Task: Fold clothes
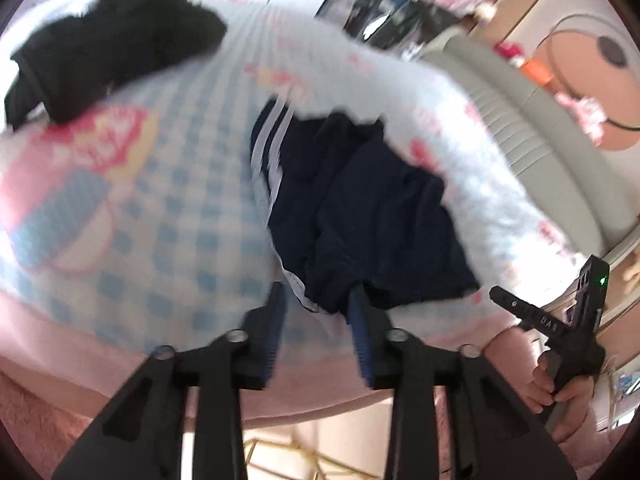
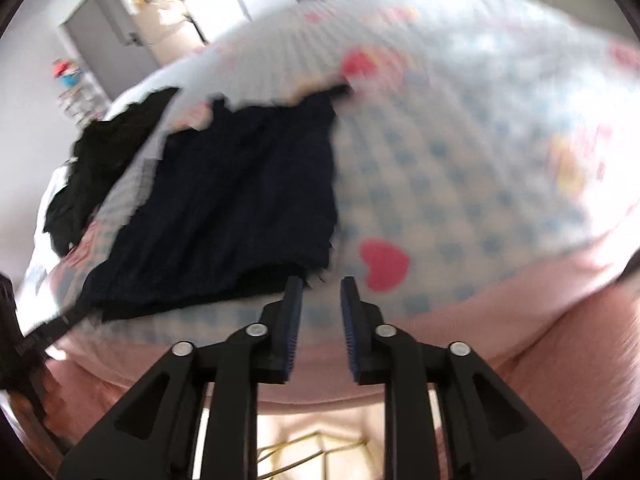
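Navy shorts (image 1: 360, 208) with white side stripes (image 1: 266, 160) lie crumpled on a blue-checked bedspread (image 1: 168, 216). My left gripper (image 1: 318, 304) is open at their near hem, and a corner of the cloth lies between its fingertips. In the right wrist view the shorts (image 2: 240, 200) spread to the left. My right gripper (image 2: 322, 290) is open just off their near right corner, with only the bedspread (image 2: 460, 184) between its fingers. A hand holds this right gripper (image 1: 560, 320) at the bed's right edge in the left wrist view. Both views are blurred.
A pile of black clothes (image 1: 108, 40) (image 2: 88, 168) lies at the far side of the bed. A pink blanket (image 2: 540, 340) hangs over the near edge. A grey padded headboard (image 1: 520, 128) stands at the right. A grey door (image 2: 108, 36) is behind.
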Demonstrator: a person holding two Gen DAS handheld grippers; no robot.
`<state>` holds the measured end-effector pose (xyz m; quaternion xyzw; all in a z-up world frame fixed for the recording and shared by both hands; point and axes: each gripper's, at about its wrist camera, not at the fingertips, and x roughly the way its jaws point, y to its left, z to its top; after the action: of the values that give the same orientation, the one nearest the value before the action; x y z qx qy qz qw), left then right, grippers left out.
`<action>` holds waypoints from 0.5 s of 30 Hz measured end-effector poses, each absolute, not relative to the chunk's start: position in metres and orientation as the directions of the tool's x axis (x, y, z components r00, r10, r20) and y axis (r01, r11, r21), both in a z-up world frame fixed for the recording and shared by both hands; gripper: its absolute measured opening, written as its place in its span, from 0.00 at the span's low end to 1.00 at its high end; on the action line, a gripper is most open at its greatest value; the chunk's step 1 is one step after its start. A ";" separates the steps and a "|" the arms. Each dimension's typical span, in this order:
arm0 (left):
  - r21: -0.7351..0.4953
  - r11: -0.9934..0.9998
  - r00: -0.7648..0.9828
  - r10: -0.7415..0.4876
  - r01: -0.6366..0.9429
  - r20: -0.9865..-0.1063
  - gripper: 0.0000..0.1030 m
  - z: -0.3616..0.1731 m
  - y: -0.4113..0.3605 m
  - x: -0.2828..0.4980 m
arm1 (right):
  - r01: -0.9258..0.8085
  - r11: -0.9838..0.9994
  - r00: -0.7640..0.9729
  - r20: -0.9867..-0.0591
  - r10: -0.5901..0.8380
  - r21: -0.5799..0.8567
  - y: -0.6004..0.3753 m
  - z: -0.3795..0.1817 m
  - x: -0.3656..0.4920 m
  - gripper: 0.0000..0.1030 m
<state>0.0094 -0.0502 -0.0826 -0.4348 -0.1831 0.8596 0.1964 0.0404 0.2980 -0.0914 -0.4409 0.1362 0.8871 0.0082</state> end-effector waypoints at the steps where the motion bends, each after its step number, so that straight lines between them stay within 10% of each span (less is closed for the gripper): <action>1: -0.488 -0.855 -0.551 0.497 -0.178 -0.670 0.35 -0.082 -0.052 0.008 | -0.112 -0.968 -0.629 -0.770 -0.104 0.222 0.295 -0.084 0.042 0.24; 8: -0.656 -0.731 -0.572 0.624 -0.187 -0.532 0.35 -0.081 -0.058 -0.010 | -0.147 -0.963 -0.573 -0.813 -0.105 0.228 0.300 -0.096 0.004 0.27; 15: -0.537 -0.841 -0.408 0.516 -0.072 -0.753 0.35 -0.126 -0.031 -0.041 | -0.121 -0.985 -0.534 -0.845 -0.040 0.123 0.291 -0.114 -0.009 0.42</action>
<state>-0.0410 -0.0306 -0.1255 -0.5129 -0.2164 0.8107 0.1814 -0.0087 0.2912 -0.1142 -0.4822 0.0835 0.8718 0.0231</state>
